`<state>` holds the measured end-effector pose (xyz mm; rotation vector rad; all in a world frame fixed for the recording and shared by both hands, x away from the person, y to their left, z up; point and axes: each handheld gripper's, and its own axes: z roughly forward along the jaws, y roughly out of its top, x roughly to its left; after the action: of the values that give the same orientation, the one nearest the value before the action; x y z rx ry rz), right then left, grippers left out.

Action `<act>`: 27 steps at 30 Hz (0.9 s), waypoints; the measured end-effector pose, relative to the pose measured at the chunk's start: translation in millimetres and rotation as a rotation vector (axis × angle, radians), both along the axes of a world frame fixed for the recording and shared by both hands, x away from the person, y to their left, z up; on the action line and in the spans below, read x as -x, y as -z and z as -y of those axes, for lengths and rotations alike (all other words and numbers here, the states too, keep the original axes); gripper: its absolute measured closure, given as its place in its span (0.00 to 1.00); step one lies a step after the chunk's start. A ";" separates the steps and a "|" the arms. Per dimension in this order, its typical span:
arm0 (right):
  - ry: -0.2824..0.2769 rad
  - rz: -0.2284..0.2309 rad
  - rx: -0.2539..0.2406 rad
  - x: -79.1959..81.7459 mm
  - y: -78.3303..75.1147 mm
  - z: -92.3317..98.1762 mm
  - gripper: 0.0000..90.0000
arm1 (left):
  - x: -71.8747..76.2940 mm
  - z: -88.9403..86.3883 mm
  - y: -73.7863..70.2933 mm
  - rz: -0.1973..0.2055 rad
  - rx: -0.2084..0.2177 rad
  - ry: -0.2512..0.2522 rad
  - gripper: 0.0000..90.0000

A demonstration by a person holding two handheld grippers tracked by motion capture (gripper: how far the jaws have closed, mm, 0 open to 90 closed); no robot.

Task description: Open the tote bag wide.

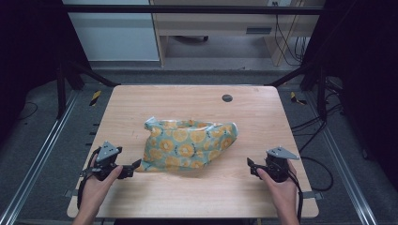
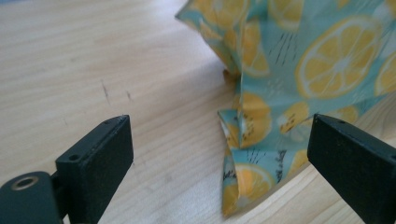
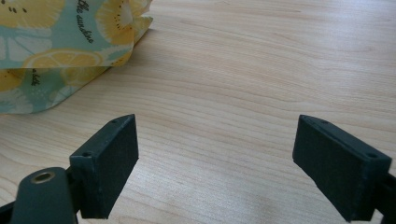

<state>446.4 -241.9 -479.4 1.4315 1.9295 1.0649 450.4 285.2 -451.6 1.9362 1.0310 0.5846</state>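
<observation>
A crumpled teal bag printed with lemon slices (image 1: 187,144) lies in the middle of the wooden table (image 1: 197,101). My left gripper (image 1: 133,168) rests on the table at the bag's left lower corner, jaws wide apart. In the left gripper view that corner of the bag (image 2: 247,163) lies between the open jaws, nearer the right one, untouched by either pad. My right gripper (image 1: 251,167) sits to the right of the bag, open, with bare wood between its jaws (image 3: 215,158). The bag's edge (image 3: 56,60) lies at the upper left of the right gripper view.
A small dark round grommet (image 1: 227,98) is set in the table near its far edge. Beyond the table stand a pale cabinet (image 1: 112,33) and a wooden desk frame (image 1: 220,28). Dark frame bars (image 1: 75,70) flank the table.
</observation>
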 end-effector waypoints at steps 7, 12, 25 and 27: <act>-0.009 0.000 0.006 0.0 -0.9 -2.1 0.16 | -0.2 22.9 -54.5 0.059 -0.020 0.055 0.10; -0.003 0.001 0.003 0.6 -2.3 -1.1 0.16 | -5.8 38.8 -80.1 0.105 -0.046 0.084 0.11; -0.007 0.000 0.000 1.6 -4.3 -3.8 0.16 | -36.7 75.6 -111.1 0.091 -0.163 0.150 0.16; -0.008 0.001 -0.003 1.9 -4.5 -3.7 0.16 | -43.4 79.7 -110.8 0.063 -0.168 0.152 0.15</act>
<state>444.6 -238.2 -474.8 1.4259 1.9352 1.0726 493.7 205.4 -340.8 2.1069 0.8089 0.6588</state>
